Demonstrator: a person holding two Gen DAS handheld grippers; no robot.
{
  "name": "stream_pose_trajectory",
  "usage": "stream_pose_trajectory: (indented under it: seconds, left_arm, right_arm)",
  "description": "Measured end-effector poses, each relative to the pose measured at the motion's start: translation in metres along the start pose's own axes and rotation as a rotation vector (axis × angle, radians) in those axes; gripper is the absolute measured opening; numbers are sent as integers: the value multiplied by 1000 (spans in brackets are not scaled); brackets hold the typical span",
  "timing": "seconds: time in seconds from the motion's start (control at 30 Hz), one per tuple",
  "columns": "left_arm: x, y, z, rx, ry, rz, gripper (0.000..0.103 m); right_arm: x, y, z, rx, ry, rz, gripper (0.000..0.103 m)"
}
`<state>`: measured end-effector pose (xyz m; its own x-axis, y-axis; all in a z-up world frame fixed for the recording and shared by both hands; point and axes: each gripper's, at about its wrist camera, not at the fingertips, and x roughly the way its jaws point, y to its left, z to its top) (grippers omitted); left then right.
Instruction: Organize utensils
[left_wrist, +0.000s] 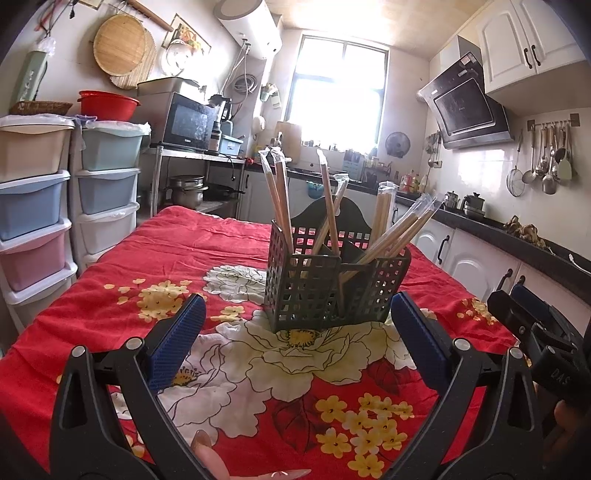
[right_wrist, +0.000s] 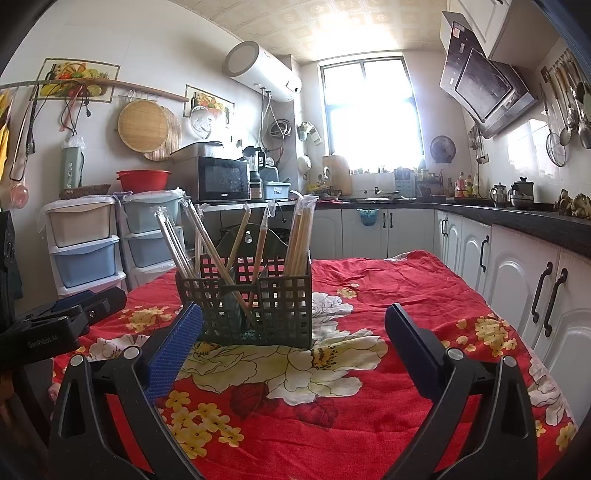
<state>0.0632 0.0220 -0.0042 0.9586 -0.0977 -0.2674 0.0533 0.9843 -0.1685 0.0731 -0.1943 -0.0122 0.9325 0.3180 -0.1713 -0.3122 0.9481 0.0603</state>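
Note:
A dark green lattice utensil basket (left_wrist: 338, 284) stands upright on the red floral tablecloth (left_wrist: 147, 266). It holds several plastic-wrapped wooden chopstick pairs (left_wrist: 328, 206) leaning in its compartments. My left gripper (left_wrist: 297, 314) is open and empty, just in front of the basket. In the right wrist view the basket (right_wrist: 255, 301) with its chopsticks (right_wrist: 301, 236) stands ahead and left of centre. My right gripper (right_wrist: 293, 317) is open and empty, close to the basket. The right gripper also shows at the right edge of the left wrist view (left_wrist: 532, 325); the left gripper shows at the left edge of the right wrist view (right_wrist: 62, 321).
Stacked plastic drawer units (left_wrist: 37, 206) stand left of the table. A microwave (left_wrist: 184, 123) sits on a metal rack behind. White cabinets (right_wrist: 517, 288) with a dark counter run along the right. Ladles hang on the wall (left_wrist: 546, 162).

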Motion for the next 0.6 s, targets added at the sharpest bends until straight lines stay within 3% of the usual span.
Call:
stream_pose_trajectory:
  seconds: [0.6]
  left_arm:
    - [0,-1,0,-2,2,0,92]
  right_arm:
    - [0,0,0,0,1,0,97]
